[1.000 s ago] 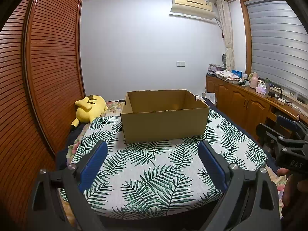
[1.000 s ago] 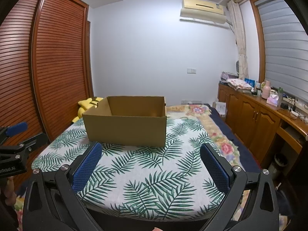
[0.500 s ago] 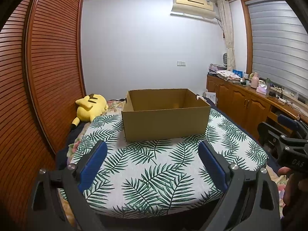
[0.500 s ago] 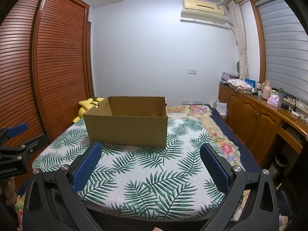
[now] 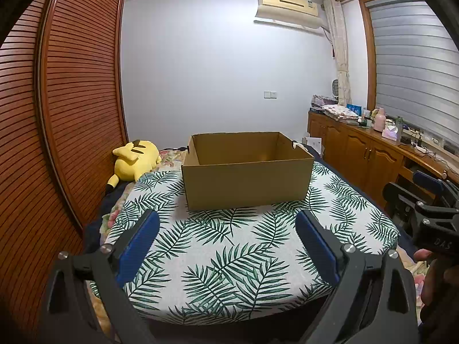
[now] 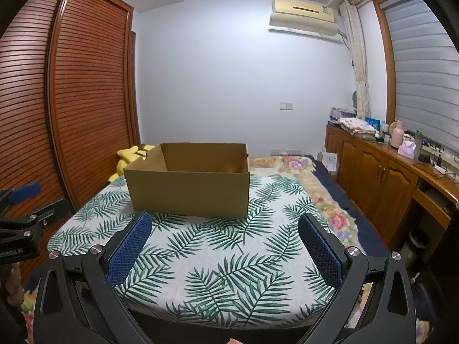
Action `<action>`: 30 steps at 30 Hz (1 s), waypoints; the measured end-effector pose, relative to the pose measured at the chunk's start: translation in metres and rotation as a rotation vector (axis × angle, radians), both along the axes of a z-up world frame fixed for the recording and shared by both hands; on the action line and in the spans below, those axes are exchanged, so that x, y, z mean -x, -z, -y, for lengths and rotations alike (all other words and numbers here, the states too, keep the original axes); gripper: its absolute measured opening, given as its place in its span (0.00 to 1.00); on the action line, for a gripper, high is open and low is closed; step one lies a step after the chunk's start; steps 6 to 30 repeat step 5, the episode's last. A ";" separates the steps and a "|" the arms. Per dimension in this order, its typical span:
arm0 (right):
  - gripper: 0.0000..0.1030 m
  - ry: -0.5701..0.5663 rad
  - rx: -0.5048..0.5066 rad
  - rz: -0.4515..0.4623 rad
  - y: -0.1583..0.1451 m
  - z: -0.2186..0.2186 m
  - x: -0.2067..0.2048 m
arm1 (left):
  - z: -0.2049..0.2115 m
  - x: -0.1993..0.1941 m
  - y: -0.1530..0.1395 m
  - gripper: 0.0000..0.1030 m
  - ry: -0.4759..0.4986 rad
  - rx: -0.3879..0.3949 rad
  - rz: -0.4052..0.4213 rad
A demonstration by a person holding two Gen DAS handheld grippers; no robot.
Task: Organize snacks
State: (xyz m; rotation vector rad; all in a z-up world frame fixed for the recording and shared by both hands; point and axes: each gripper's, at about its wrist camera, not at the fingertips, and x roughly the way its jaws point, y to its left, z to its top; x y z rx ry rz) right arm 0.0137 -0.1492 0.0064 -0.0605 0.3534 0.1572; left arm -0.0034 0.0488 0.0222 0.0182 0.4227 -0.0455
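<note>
An open brown cardboard box (image 5: 248, 182) stands on a leaf-print cloth (image 5: 229, 258) over the bed; it also shows in the right wrist view (image 6: 189, 189). What lies inside it is hidden. No snacks are in view. My left gripper (image 5: 228, 229) is open and empty, well short of the box. My right gripper (image 6: 225, 229) is open and empty, also short of the box. Each gripper shows at the edge of the other's view: the right gripper (image 5: 430, 200) in the left wrist view and the left gripper (image 6: 20, 209) in the right wrist view.
A yellow plush toy (image 5: 134, 160) lies at the bed's far left beside the slatted wooden wardrobe (image 5: 71, 114). Wooden cabinets (image 6: 381, 183) with clutter on top run along the right wall. A floral blanket (image 6: 289, 163) lies behind the box.
Both views have shifted very slightly; the box sits a touch higher in the left wrist view. Both grippers stay open and empty.
</note>
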 end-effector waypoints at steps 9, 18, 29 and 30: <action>1.00 0.000 0.000 -0.001 0.000 0.000 0.000 | 0.000 0.000 0.001 0.94 0.000 -0.001 0.000; 1.00 0.000 0.000 -0.001 0.000 0.000 0.000 | 0.000 0.000 0.001 0.94 0.000 -0.001 0.000; 1.00 0.000 0.000 -0.001 0.000 0.000 0.000 | 0.000 0.000 0.001 0.94 0.000 -0.001 0.000; 1.00 0.000 0.000 -0.001 0.000 0.000 0.000 | 0.000 0.000 0.001 0.94 0.000 -0.001 0.000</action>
